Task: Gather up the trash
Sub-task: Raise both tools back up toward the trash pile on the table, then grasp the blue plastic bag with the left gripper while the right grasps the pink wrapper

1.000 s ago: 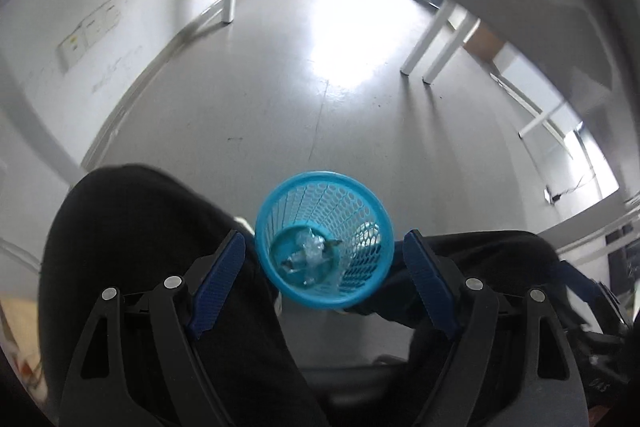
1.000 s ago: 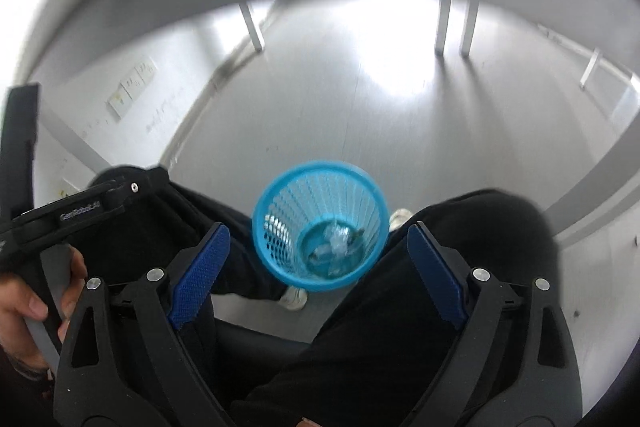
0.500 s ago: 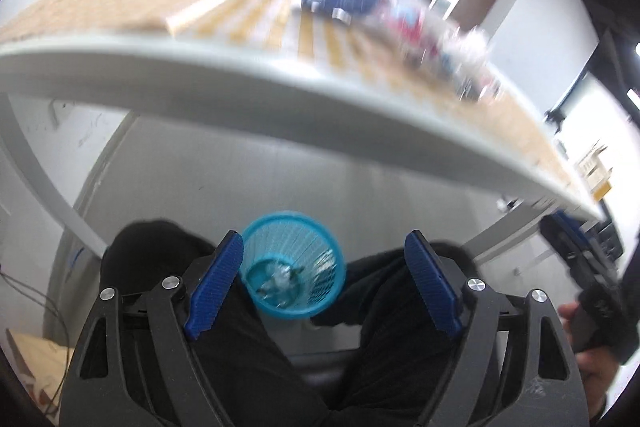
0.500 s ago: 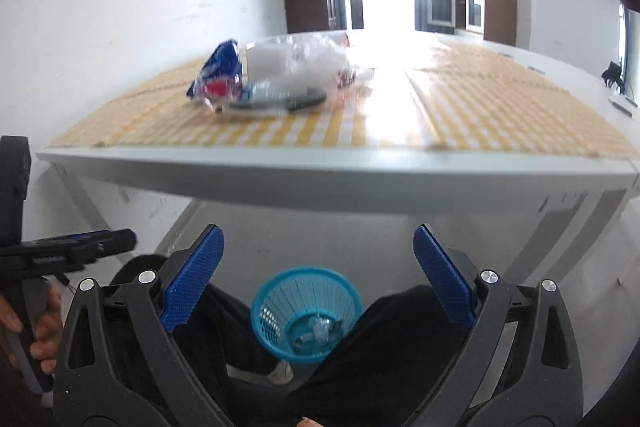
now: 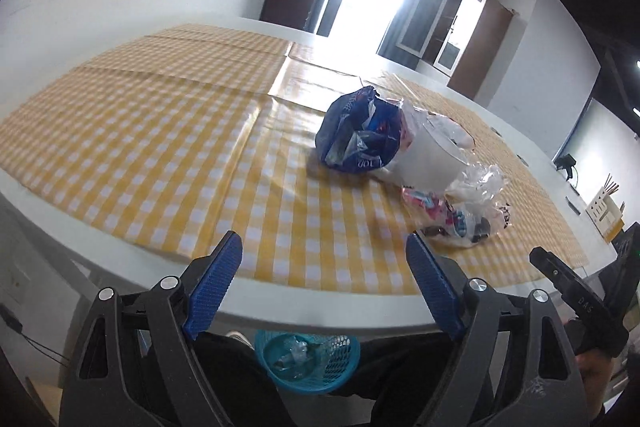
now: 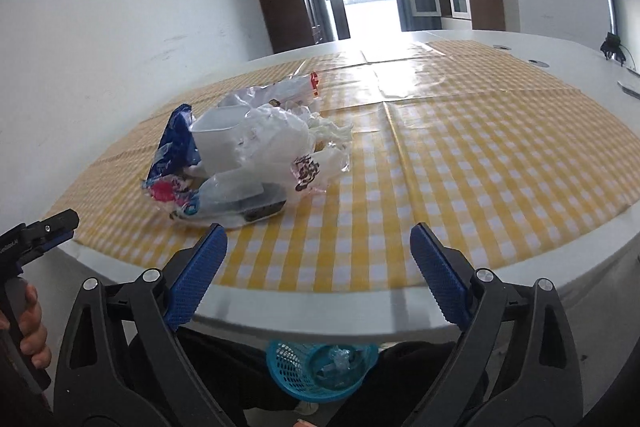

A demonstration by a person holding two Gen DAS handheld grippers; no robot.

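Left gripper (image 5: 324, 283) jaws wide apart, nothing between them; right gripper (image 6: 318, 263) likewise spread and empty. Trash pile sits mid-table on the yellow checked cloth (image 5: 160, 131): blue snack bag (image 5: 354, 131), white cup (image 5: 424, 157), clear plastic bag (image 6: 288, 147). Blue mesh basket (image 6: 320, 371) is below the table edge. Probably all light, crinkly, slippery film; pinch a bunched fold, not a flat face. Cup likely crushes: take it by the rim.
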